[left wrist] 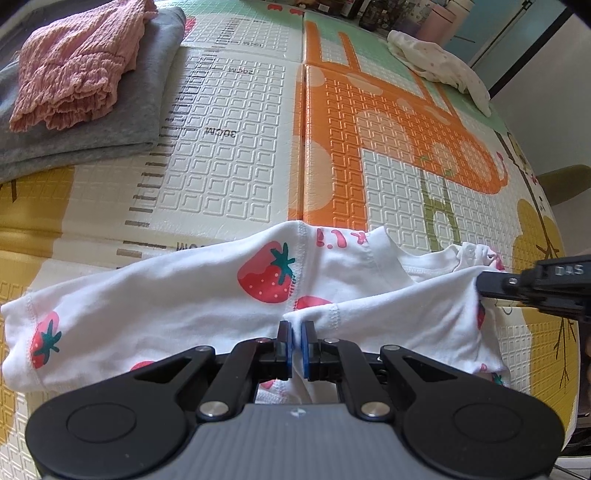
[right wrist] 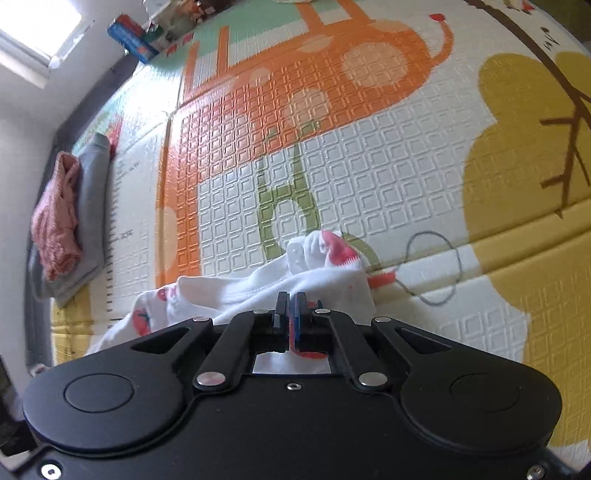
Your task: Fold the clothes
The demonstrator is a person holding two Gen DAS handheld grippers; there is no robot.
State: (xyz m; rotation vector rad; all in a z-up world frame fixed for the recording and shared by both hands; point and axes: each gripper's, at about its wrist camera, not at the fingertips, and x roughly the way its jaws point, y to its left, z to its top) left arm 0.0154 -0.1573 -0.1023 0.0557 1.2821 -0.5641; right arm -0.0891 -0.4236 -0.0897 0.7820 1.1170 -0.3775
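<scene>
A white strawberry-print garment (left wrist: 207,295) lies stretched across the near part of the play mat (left wrist: 229,155). My left gripper (left wrist: 296,330) is shut on a hem of the garment near its middle. My right gripper (left wrist: 480,284) comes in from the right and is shut on the garment's right end. In the right wrist view my right gripper (right wrist: 291,301) pinches the white cloth (right wrist: 258,288), with a bunched red-and-white part just beyond the fingertips. The cloth under both grippers' bodies is hidden.
A folded pink garment (left wrist: 74,62) sits on a folded grey one (left wrist: 110,122) at the far left; both also show in the right wrist view (right wrist: 59,218). A crumpled white dotted garment (left wrist: 439,66) lies at the far right. Bottles and boxes (left wrist: 388,11) line the mat's far edge.
</scene>
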